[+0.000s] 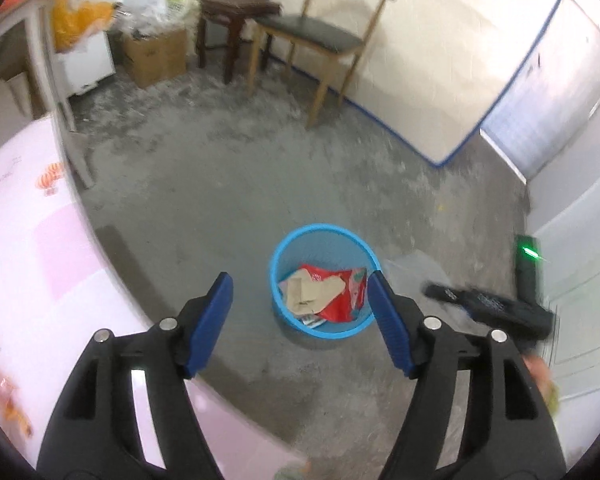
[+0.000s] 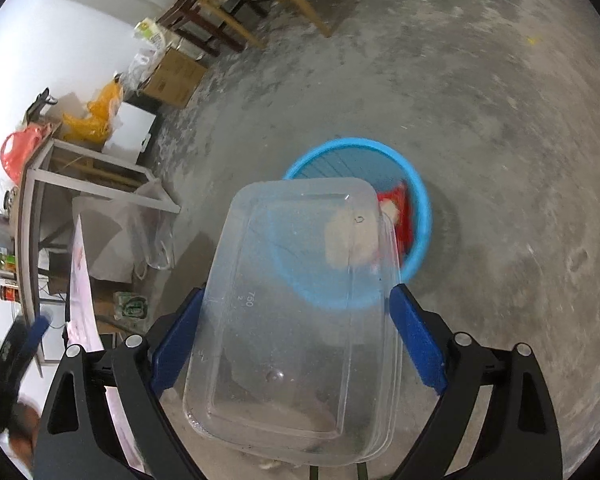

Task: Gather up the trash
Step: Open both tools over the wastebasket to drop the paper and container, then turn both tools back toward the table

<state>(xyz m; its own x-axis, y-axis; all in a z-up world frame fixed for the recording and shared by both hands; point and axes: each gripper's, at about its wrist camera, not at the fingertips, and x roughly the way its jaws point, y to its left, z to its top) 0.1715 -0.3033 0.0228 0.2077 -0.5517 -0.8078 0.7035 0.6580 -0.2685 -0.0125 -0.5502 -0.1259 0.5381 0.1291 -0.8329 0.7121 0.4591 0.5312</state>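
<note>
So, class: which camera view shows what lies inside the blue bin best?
The left wrist view: the blue bin sits unobstructed between the open fingers, its red wrapper and brown paper plain. In the right wrist view, the clear plastic container covers most of the bin.

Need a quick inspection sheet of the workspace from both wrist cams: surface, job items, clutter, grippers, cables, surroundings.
Surface: grey concrete floor, dusty; pink tablecloth at left.
Job's things: blue bin on the floor, holding red wrappers and brown paper; clear plastic container above the bin.
Clutter: cardboard box, yellow bag.
Grippers: left gripper open, nothing between its fingers; right gripper shut on the container.
Cables: nothing seen.
Surroundings: wooden chair, dark stool, mattress against the wall.
</note>
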